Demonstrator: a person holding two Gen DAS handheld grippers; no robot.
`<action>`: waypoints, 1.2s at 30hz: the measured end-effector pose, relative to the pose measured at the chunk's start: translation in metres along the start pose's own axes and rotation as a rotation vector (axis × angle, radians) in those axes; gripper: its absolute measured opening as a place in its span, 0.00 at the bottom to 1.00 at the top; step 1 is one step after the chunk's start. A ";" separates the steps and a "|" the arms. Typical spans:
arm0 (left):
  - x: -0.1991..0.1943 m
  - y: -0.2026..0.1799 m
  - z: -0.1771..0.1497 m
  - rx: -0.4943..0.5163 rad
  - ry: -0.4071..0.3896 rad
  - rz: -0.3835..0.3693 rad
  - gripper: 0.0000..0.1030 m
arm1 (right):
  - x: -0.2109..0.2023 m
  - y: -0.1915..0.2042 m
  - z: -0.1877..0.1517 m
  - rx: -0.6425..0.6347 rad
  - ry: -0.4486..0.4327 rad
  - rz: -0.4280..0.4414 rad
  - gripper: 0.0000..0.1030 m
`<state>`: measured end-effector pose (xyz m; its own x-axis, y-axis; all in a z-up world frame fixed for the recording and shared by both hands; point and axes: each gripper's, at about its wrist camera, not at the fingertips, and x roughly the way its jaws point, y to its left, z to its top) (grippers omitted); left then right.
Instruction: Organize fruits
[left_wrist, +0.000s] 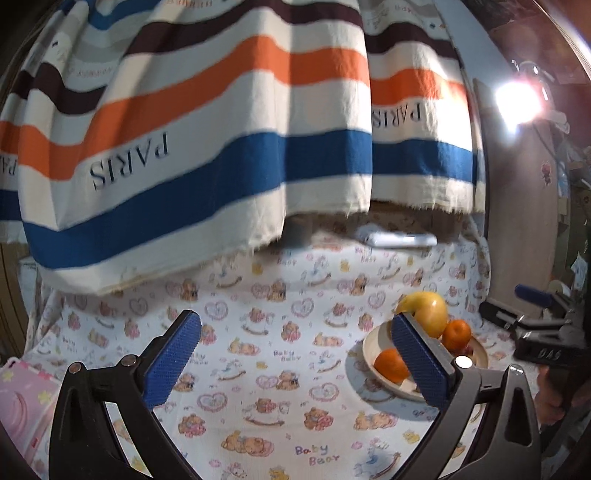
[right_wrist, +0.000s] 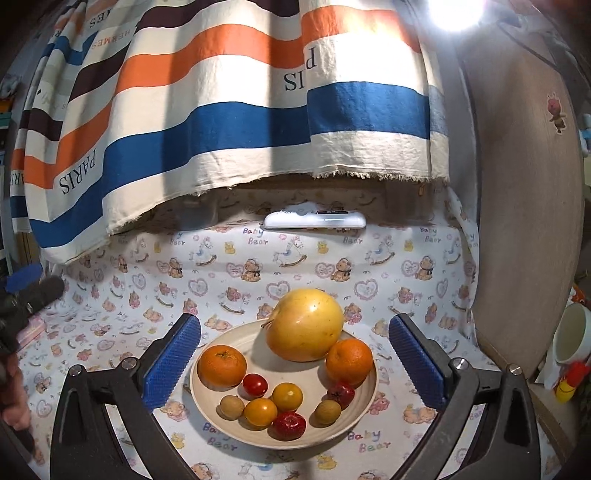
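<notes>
Left wrist cam: low over the bear-print tablecloth, facing the hanging striped cloth, offset left, so the cream round plate of fruit sits at right, partly behind its blue-padded finger. Right wrist cam: close above the same plate, centred, same heading. Shared: plate, tablecloth, striped cloth, white remote-shaped device.

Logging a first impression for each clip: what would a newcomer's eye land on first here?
First the round cream plate heaped with fruit, sitting on the bear-print cloth directly ahead of the open right tool; its large yellow apple sits at the back between two oranges. Next, the broad striped curtain in orange, blue and brown, printed PARIS, hangs behind the table. A bright lamp glare burns at the upper right.
</notes>
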<state>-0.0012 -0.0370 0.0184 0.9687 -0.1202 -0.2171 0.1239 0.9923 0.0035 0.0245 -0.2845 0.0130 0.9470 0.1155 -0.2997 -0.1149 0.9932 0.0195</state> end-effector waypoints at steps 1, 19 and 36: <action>0.002 0.000 -0.003 0.005 0.013 0.001 0.99 | 0.001 -0.001 -0.001 0.003 0.002 -0.001 0.99; 0.020 -0.001 -0.018 0.004 0.089 0.052 0.99 | 0.013 0.006 -0.010 -0.025 0.061 -0.063 0.99; 0.020 0.002 -0.017 -0.008 0.089 0.047 0.99 | 0.006 0.011 -0.007 -0.040 0.014 -0.059 0.99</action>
<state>0.0152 -0.0370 -0.0023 0.9503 -0.0709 -0.3032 0.0768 0.9970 0.0077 0.0271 -0.2725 0.0042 0.9484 0.0560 -0.3122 -0.0709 0.9968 -0.0367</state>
